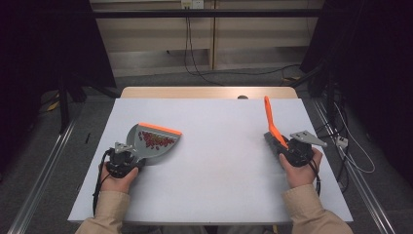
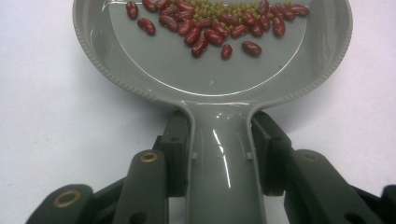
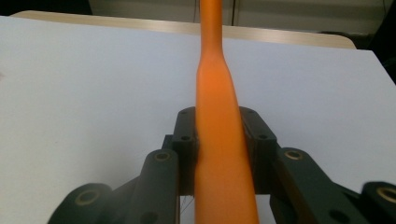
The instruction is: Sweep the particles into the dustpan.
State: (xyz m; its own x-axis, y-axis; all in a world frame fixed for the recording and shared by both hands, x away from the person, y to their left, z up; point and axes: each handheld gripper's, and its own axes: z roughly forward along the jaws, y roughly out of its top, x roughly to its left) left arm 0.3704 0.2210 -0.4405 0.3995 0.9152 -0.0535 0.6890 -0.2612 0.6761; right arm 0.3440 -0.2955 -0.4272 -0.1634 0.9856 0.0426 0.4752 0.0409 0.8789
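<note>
Your left gripper (image 1: pixel 127 157) clamps the beans-laden dustpan (image 1: pixel 153 141) by its handle, keeping it level; well right of the dustpan, your right gripper (image 1: pixel 287 148) clamps the orange brush (image 1: pixel 271 122), ready to sweep.

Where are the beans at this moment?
In the high view the beans lie in the grey dustpan at the table's left side, near its orange lip; the left gripper holds the dustpan's handle.
</note>
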